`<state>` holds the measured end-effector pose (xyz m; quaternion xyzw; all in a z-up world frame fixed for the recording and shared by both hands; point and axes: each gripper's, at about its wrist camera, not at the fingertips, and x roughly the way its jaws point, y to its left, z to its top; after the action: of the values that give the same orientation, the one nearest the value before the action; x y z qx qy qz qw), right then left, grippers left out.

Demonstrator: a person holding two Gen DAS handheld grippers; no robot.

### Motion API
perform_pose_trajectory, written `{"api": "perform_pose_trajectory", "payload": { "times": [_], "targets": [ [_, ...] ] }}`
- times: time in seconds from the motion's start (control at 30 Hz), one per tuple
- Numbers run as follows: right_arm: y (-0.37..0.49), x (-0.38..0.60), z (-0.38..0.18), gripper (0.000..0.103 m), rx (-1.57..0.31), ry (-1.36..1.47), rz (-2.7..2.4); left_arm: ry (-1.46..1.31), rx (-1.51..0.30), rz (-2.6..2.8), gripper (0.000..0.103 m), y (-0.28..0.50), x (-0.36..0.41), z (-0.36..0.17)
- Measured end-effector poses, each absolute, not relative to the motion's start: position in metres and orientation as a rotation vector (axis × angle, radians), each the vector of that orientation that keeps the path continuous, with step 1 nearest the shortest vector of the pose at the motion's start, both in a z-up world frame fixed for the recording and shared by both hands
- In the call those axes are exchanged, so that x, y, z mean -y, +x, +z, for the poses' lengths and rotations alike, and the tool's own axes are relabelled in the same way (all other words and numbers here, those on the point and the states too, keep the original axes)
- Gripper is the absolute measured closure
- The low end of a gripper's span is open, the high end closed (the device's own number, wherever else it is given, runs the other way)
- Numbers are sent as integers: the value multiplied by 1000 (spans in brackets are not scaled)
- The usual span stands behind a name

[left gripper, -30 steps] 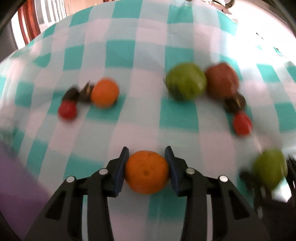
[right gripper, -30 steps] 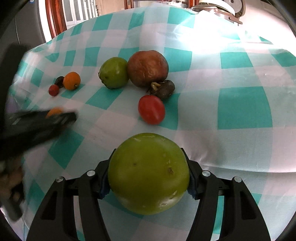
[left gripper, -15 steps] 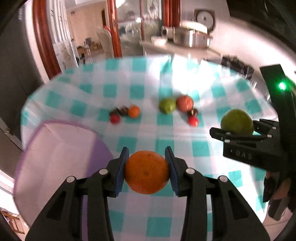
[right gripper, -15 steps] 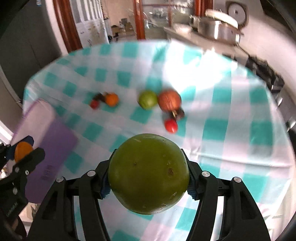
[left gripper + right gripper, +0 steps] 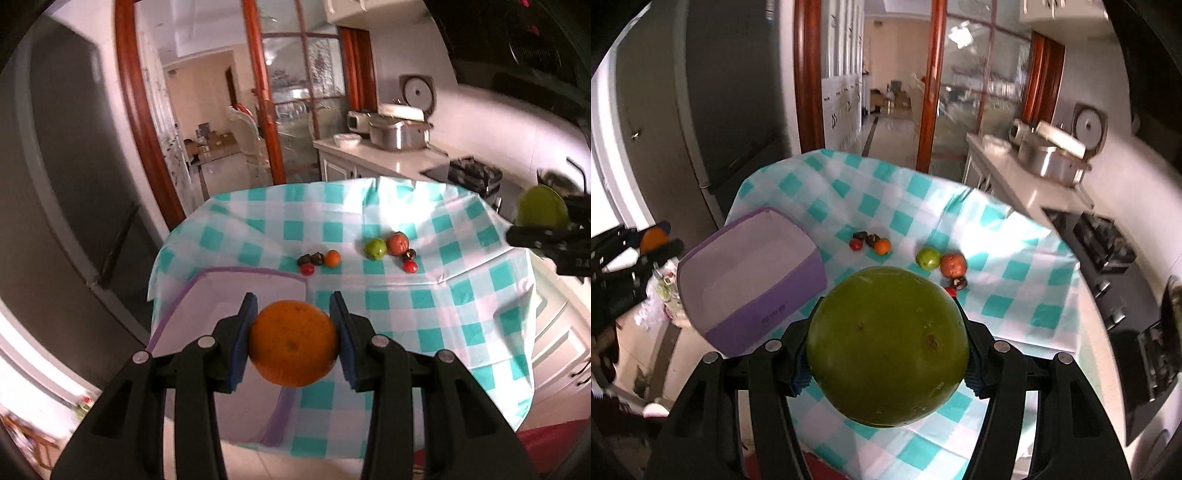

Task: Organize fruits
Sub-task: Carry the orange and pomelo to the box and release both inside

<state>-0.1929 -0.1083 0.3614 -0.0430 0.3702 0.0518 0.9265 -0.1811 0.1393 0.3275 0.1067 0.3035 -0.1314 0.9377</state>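
My left gripper (image 5: 293,341) has its jaws clamped on an orange (image 5: 293,343), blue pads pressed to its two sides, and my right gripper (image 5: 886,365) has its jaws spread wider around a big green fruit (image 5: 888,345), gripped the same way. Both fruits hang in the air above the near end of the counter (image 5: 461,302), which is draped in a teal-and-white checked cloth. Just beyond my left jaws sits the purple box (image 5: 753,280), open at the top, and as far as I can see nothing lies in it. Farther out on the cloth two small groups wait: a small orange (image 5: 882,246) with a little red fruit (image 5: 855,244) and two dark bits beside it, then a green apple (image 5: 928,259) next to a reddish-brown fruit (image 5: 953,264), with another red one and a dark one close by. I judge the sorting barely begun: two fruits in hand, none boxed, the rest untouched.
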Motion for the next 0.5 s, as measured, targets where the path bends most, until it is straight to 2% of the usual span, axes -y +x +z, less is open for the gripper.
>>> {"api": "perform_pose_trajectory", "payload": {
  "times": [0.27, 0.5],
  "targets": [
    [-226, 92, 351, 42, -768, -144, 116, 151, -642, -233, 62, -199, -190, 299],
    [-193, 55, 329, 42, -828, -230, 206, 21, -747, -135, 62, -178, -233, 262]
  ]
}}
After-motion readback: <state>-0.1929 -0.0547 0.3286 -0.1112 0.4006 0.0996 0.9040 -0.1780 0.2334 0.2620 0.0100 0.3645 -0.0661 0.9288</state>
